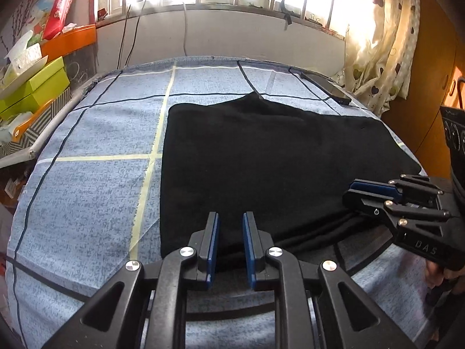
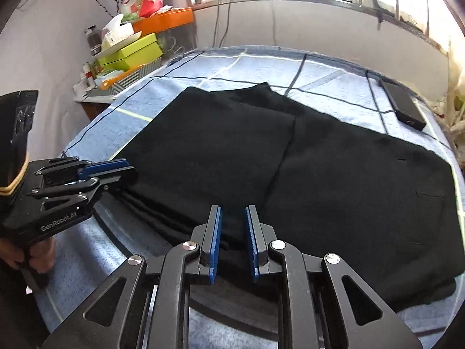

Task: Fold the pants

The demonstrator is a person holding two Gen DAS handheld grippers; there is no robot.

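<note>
The black pants [image 1: 276,160] lie folded flat on a blue checked bed sheet [image 1: 87,189], with layered edges along their near side. My left gripper [image 1: 231,216] hovers over the near left part of that side. Its blue pads stand a little apart and nothing is pinched between them. In the right wrist view the pants [image 2: 319,174] show a fold line down the middle. My right gripper [image 2: 233,210] stands over the near edge, jaws slightly apart and empty. Each gripper shows side-on in the other view: the right gripper [image 1: 348,192] and the left gripper [image 2: 131,168].
A dark phone [image 1: 328,87] lies on the sheet at the far right corner. Stacked green and orange boxes [image 1: 35,87] crowd the left beside the bed. A window and a heart-print curtain [image 1: 383,43] stand behind. A hand [image 2: 32,256] holds the left gripper's handle.
</note>
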